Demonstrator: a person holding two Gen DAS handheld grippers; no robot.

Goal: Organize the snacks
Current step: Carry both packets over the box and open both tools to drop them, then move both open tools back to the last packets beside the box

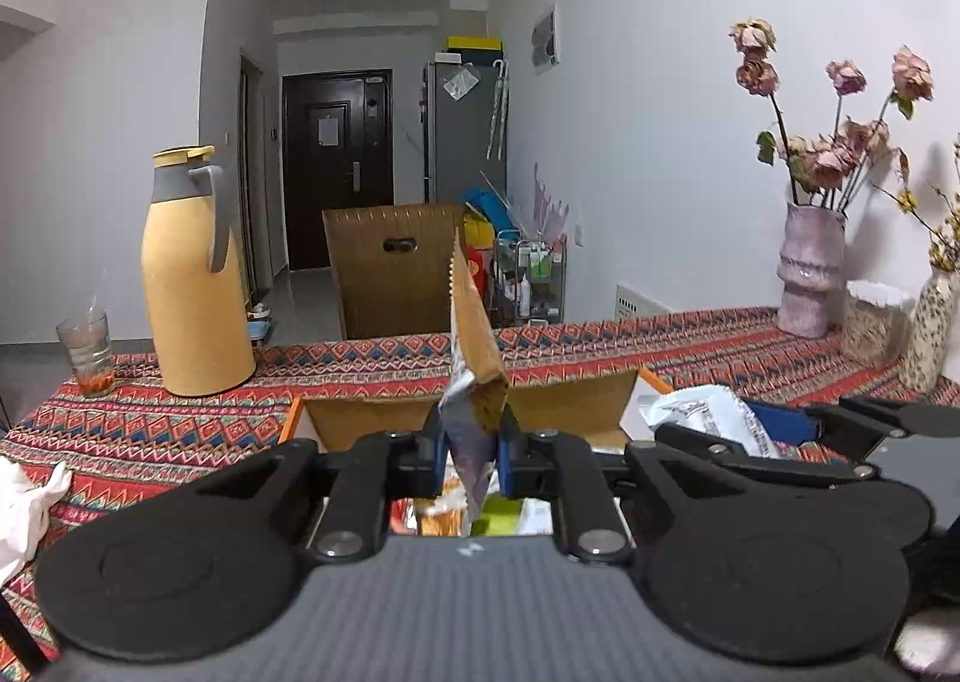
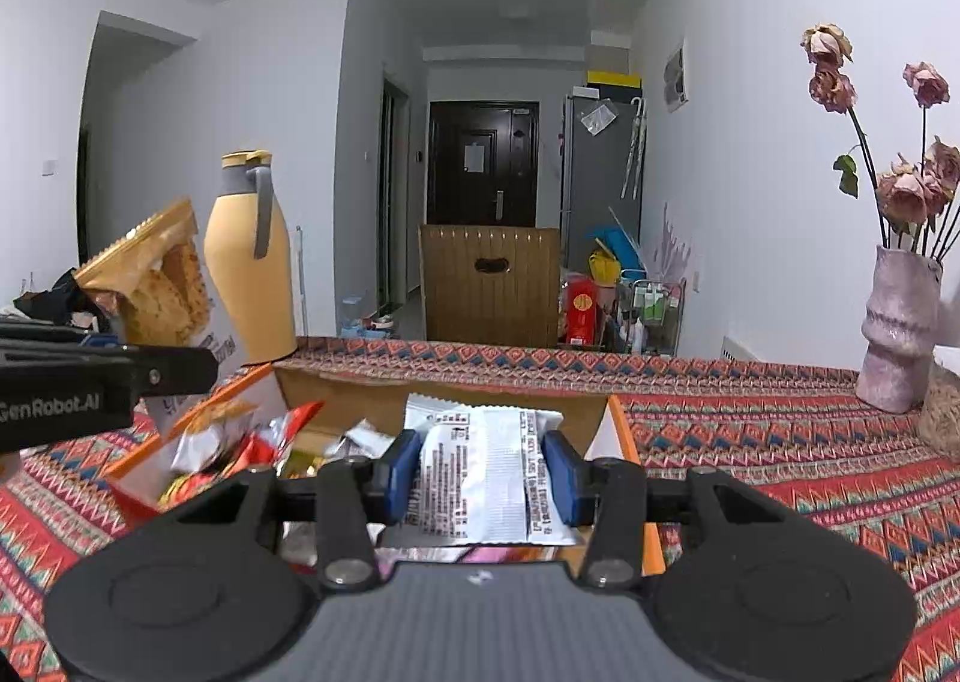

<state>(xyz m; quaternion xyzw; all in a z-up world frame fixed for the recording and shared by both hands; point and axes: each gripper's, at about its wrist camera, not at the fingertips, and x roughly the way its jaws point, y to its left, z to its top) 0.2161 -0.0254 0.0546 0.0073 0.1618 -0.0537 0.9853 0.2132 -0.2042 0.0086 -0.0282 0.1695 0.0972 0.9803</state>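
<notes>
I've got both tongs loaded; left tongs [image 1: 471, 457] clenched on a tan cracker packet [image 1: 474, 322], pinched edge-on and standing up above the cardboard box [image 1: 576, 400]; right tongs [image 2: 483, 478] grasping a white snack packet [image 2: 486, 478] flat across its width, printed back facing me, held over the same box; box sits open on the patterned worktop [image 2: 750, 430], just in front of the yellow thermos [image 1: 192, 274]; inside I see a jumble of other wrappers [image 2: 240, 442], red, silver, orange, not sorted at all; judging by that, task is early to midway: two packets lifted out, none visibly set down in any tidy place yet; most snacks left in the box; where the sorted ones go I can't tell from here
</notes>
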